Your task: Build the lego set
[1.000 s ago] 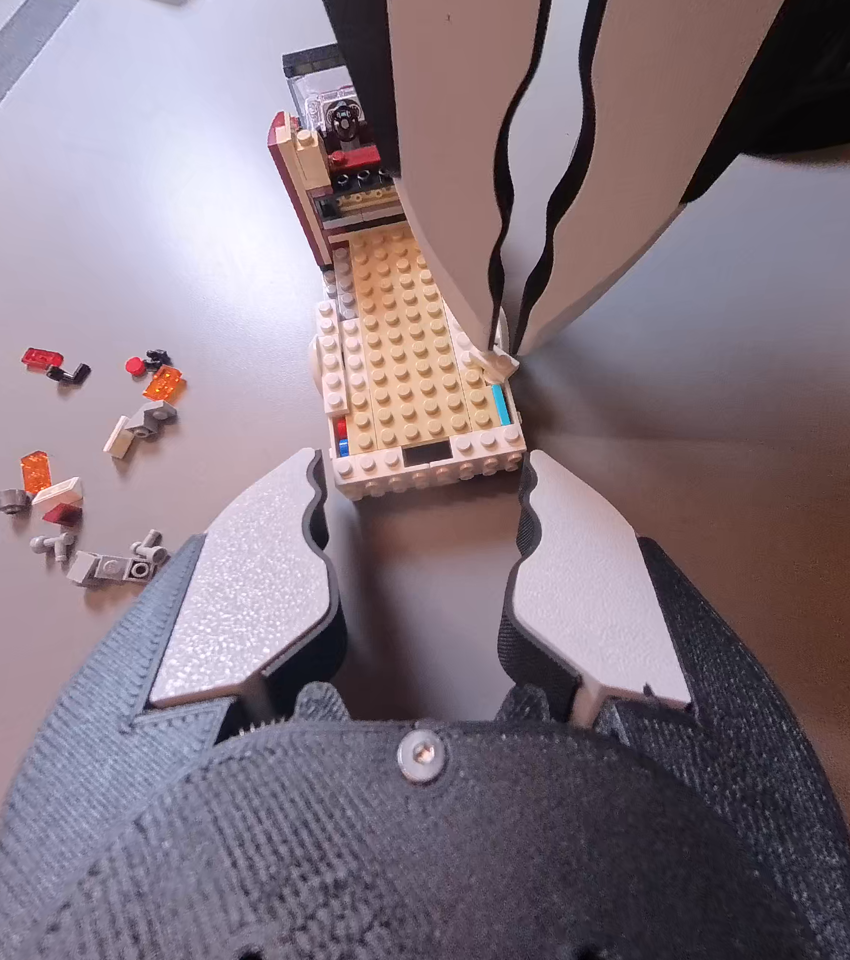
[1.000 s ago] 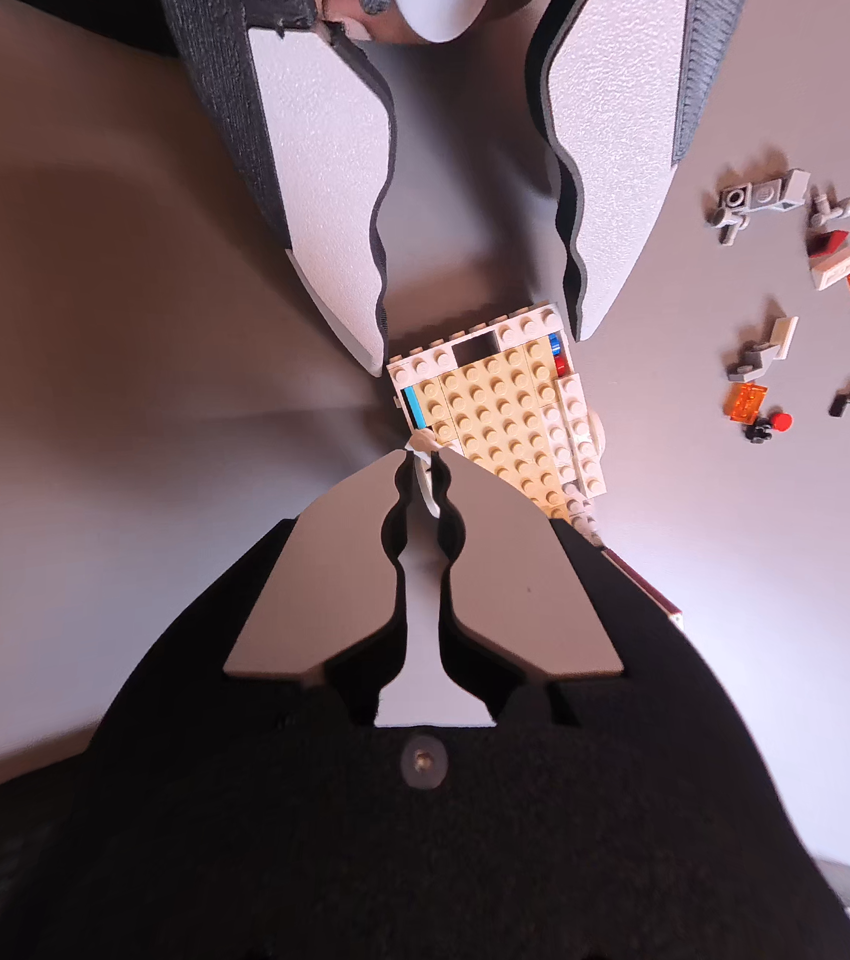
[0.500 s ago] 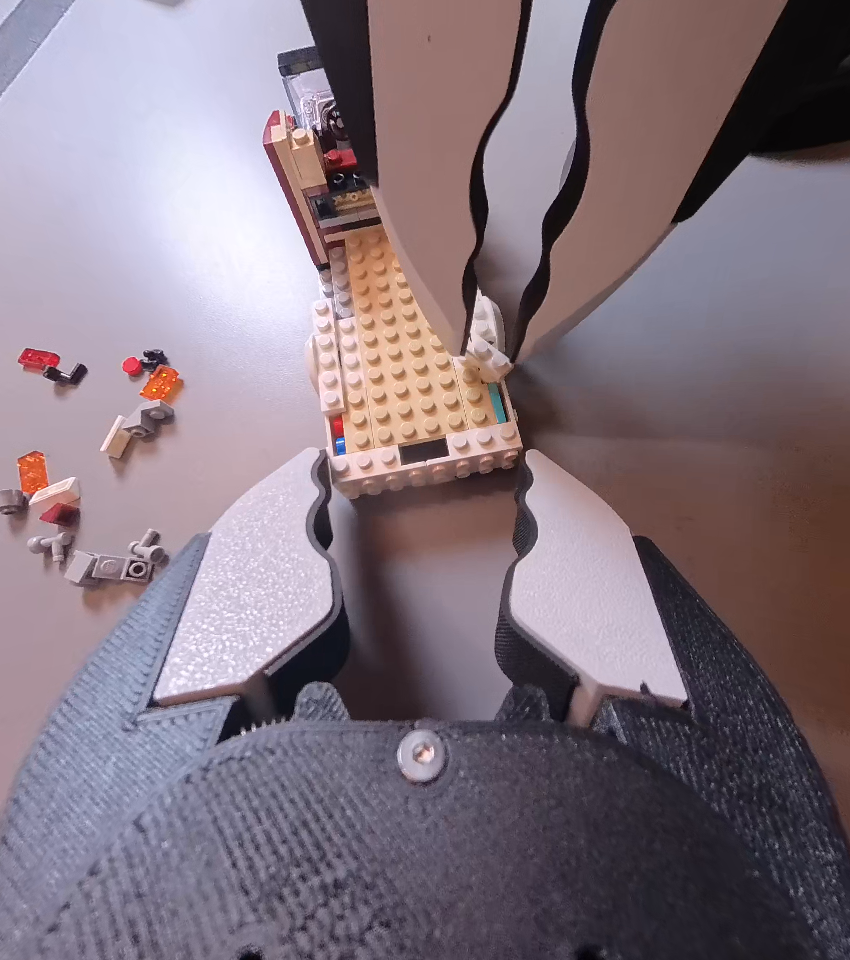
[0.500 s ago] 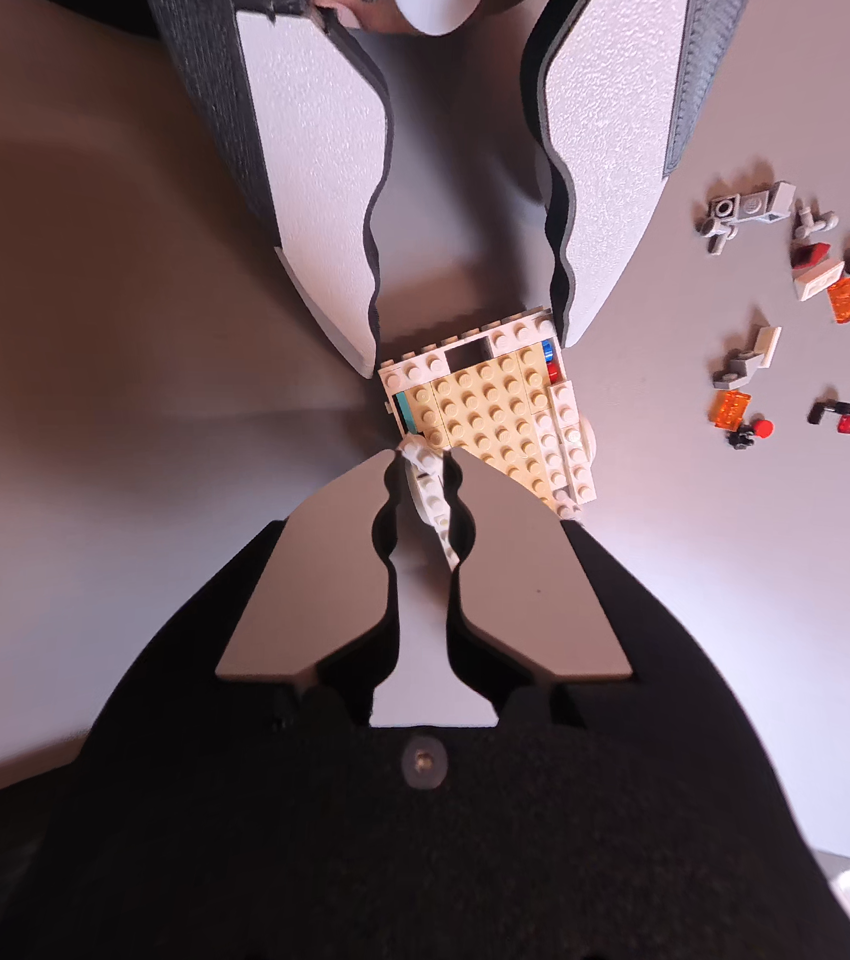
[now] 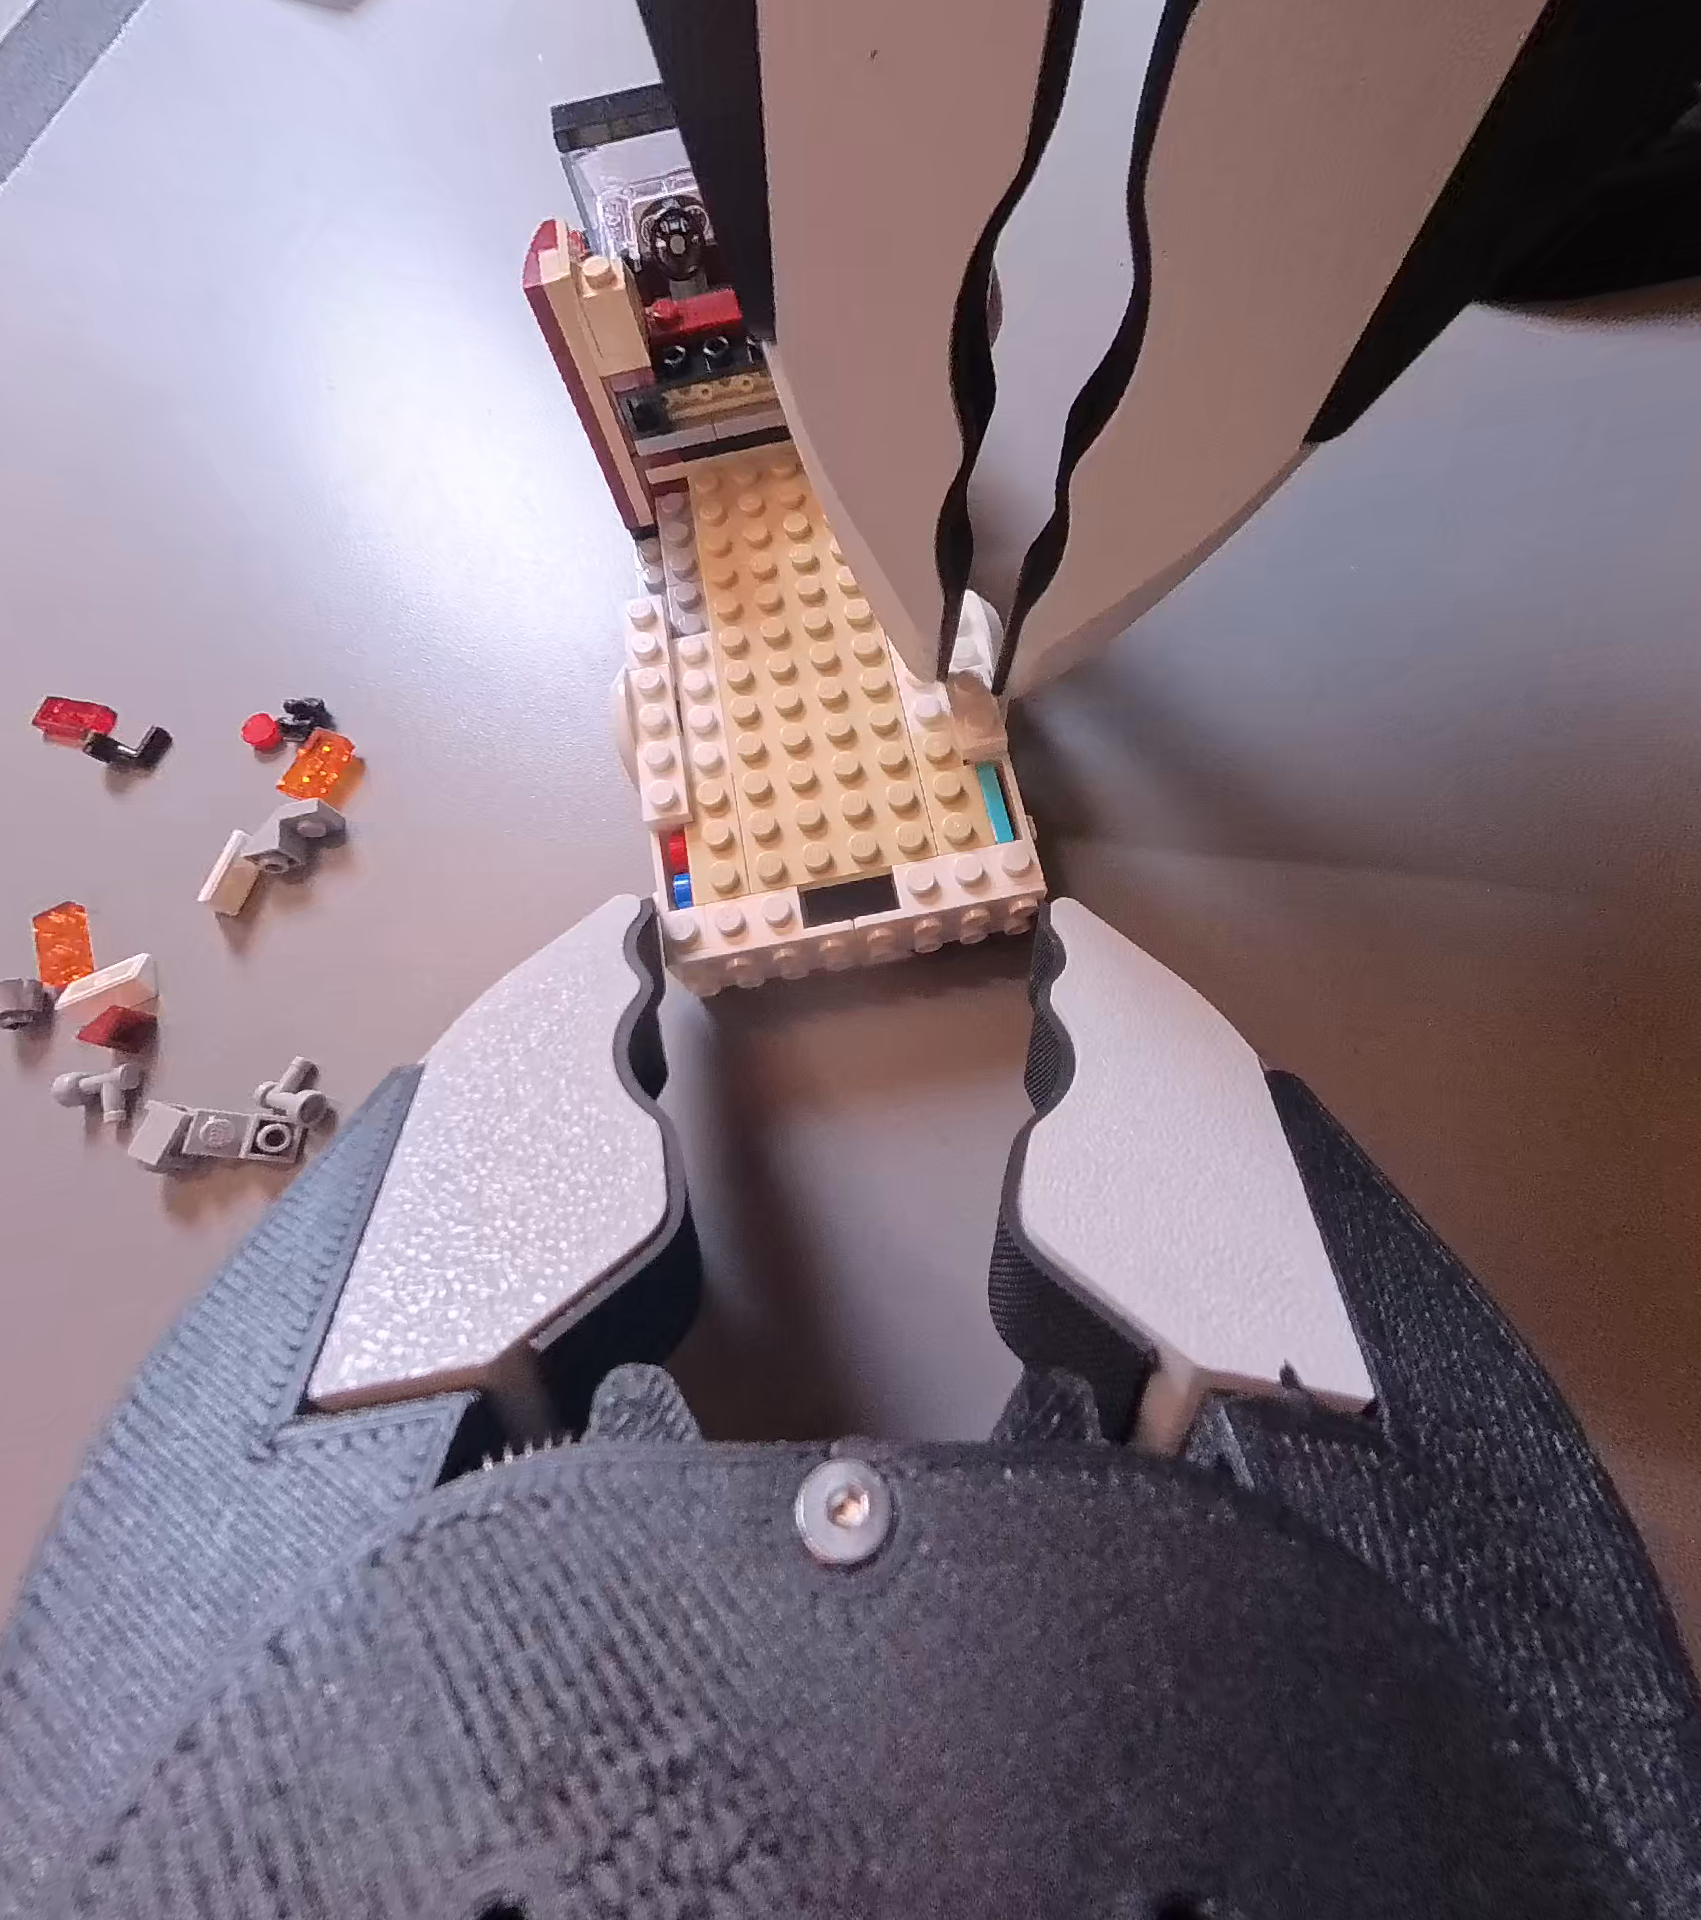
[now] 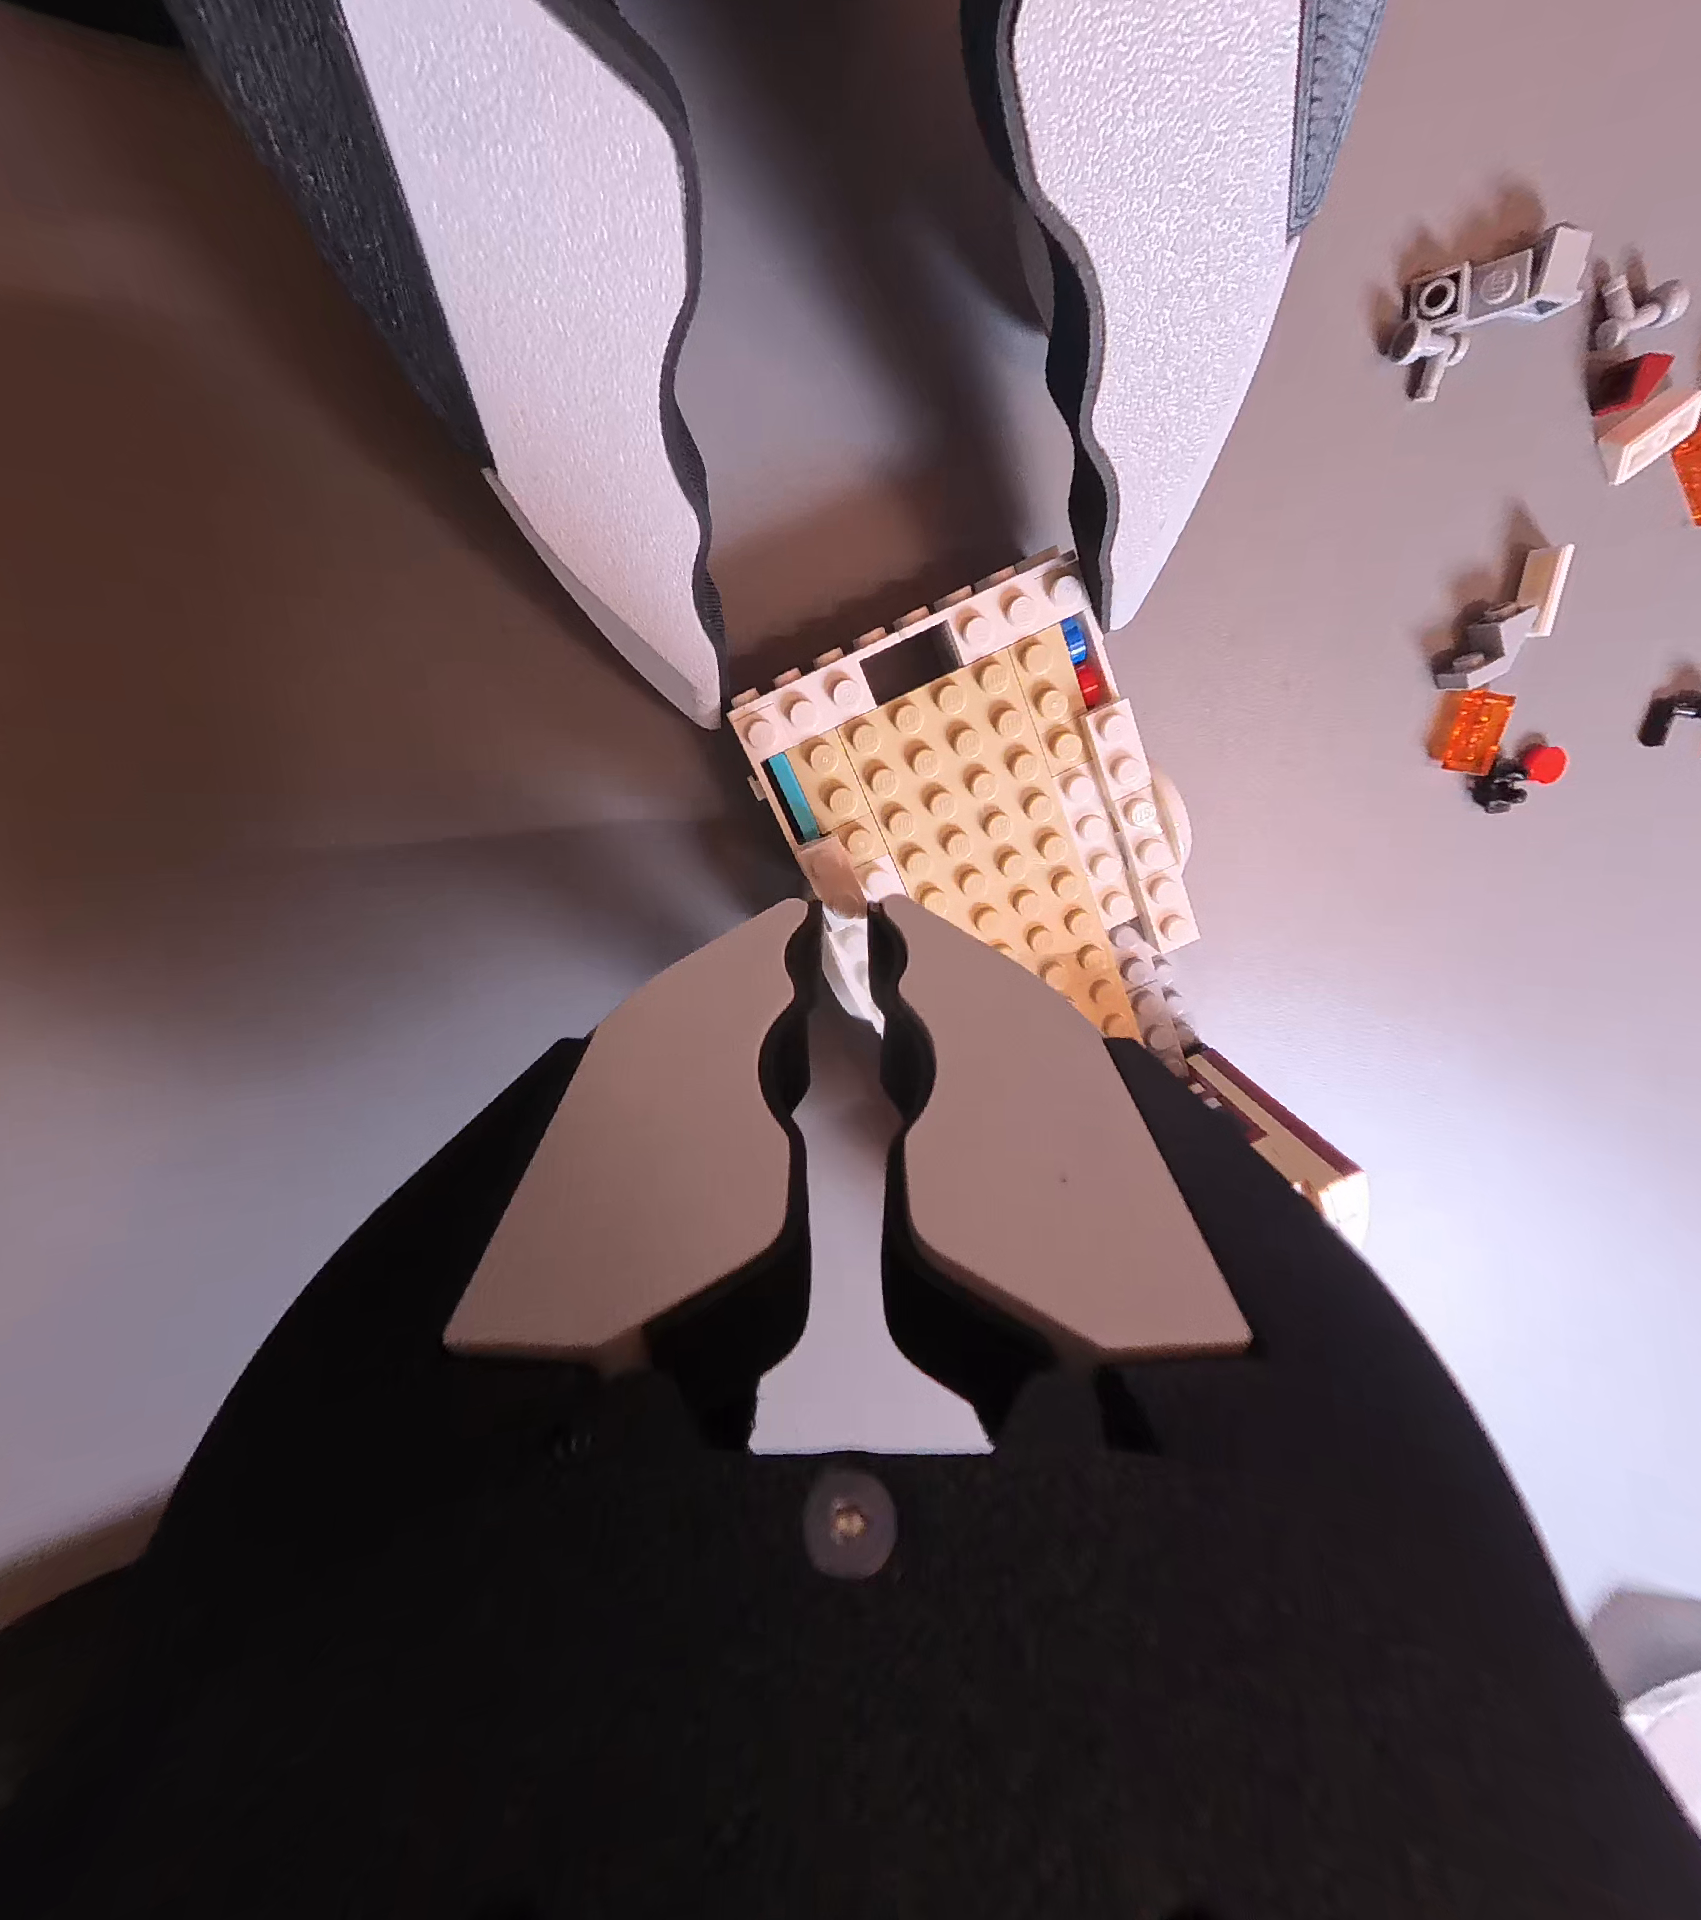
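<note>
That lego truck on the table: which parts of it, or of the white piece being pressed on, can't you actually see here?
- Lego truck cab: left wrist view, partly behind the right gripper; right wrist view, under it.
- White piece: mostly between the fingertips; shape and seating unclear.
- Left gripper at the rear corners: contact cannot be told.

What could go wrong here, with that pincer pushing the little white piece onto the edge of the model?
1. The right gripper pinches the white piece by its tip only; it may twist or slip before seating on the model.
2. The left gripper is open, its fingers merely flanking the model's end, so a hard push could slide or tip it.
3. A sliding model could scatter the loose pieces nearby.
</note>
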A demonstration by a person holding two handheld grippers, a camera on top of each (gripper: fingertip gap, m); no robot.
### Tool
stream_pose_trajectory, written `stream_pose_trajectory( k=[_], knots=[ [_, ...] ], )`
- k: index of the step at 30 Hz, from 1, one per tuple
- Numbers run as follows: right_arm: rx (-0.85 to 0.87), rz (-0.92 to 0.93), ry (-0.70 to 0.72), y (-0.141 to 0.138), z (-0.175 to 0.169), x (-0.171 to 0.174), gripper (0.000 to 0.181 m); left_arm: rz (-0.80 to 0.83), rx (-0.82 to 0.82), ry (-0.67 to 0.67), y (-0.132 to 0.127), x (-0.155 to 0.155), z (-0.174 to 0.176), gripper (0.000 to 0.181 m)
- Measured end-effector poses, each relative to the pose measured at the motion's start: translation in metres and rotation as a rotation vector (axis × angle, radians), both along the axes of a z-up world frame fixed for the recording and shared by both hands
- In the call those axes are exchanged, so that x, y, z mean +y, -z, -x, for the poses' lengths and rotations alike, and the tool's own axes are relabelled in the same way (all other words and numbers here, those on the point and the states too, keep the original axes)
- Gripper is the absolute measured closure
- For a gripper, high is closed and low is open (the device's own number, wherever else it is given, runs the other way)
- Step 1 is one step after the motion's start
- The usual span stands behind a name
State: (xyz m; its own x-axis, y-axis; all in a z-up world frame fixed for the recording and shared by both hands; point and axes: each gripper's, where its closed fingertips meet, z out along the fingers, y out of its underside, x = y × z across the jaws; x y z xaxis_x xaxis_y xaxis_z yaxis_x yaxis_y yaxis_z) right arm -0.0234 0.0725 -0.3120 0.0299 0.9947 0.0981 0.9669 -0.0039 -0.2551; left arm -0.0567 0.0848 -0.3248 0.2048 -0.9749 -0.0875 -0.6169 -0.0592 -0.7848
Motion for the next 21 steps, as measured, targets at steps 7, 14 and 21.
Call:
stream_pose_trajectory(
  k=[7, 14, 21],
  knots=[
    [-0.041, 0.025, -0.013, 0.001, -0.002, -0.001, 0.169, 0.0, 0.0, 0.0, 0.0, 0.0, 0.0, 0.113],
    [-0.01, 0.03, -0.001, -0.003, -0.003, 0.0, 0.167, 0.0, 0.0, 0.001, 0.0, 0.0, 0.0, 0.113],
    [0.093, 0.053, 0.083, -0.005, 0.006, -0.001, 0.181, 0.0, 0.0, 0.001, 0.0, 0.0, 0.0, 0.113]
  ],
)
